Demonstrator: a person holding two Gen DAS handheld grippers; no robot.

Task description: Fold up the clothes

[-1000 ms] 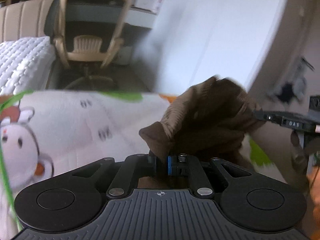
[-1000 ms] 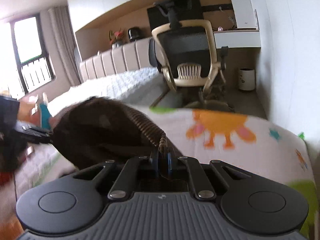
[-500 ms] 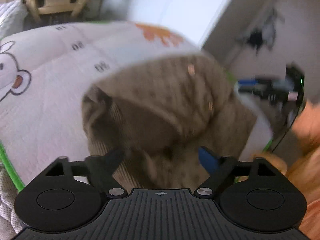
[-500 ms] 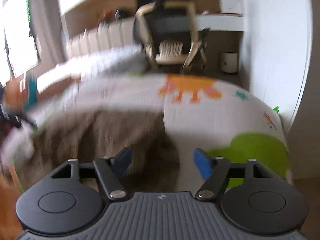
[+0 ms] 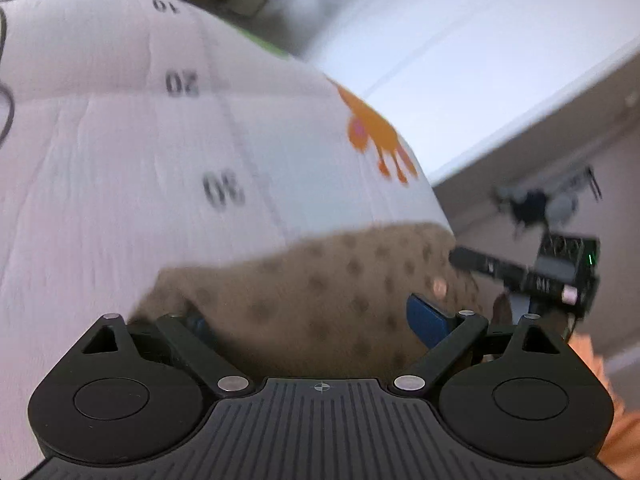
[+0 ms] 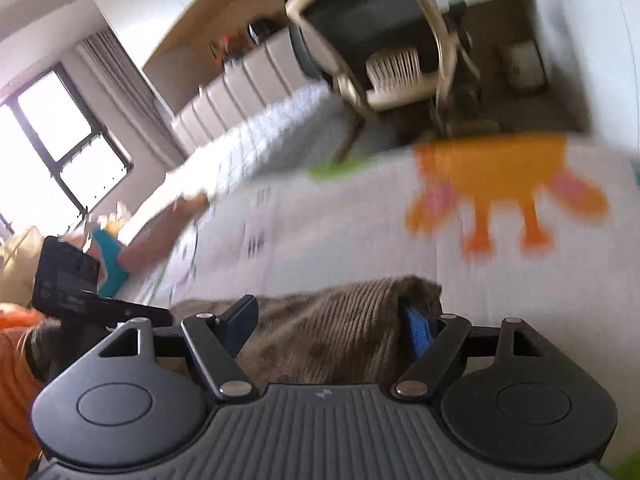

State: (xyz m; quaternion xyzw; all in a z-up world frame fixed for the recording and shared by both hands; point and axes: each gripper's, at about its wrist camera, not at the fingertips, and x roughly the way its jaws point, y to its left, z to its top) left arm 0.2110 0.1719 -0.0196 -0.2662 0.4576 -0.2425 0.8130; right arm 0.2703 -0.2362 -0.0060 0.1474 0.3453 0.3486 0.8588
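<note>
A brown corduroy garment (image 5: 320, 292) with darker spots lies bunched on a white quilted mat (image 5: 120, 128) printed with numbers and cartoon animals. My left gripper (image 5: 308, 316) hovers low over it, open, blue pads wide apart with cloth lying between them but not clamped. In the right wrist view the same garment (image 6: 324, 328) lies under my right gripper (image 6: 328, 320), which is also open, its right pad (image 6: 416, 328) touching a fold. Each view shows the other gripper at the garment's side: the right gripper (image 5: 532, 276) and the left gripper (image 6: 80, 284). Both views are motion-blurred.
An orange cartoon animal (image 6: 504, 188) is printed on the mat beyond the garment. A beige office chair (image 6: 384, 40) stands past the mat's far edge, beside a white textured bed cover (image 6: 260, 148). A white wall (image 5: 460, 40) runs along the right. An orange sleeve (image 6: 16, 380) shows at lower left.
Both grippers were shut on the raised garment a second ago. They opened, the garment dropped flat onto the mat, and both grippers have lowered close over it.
</note>
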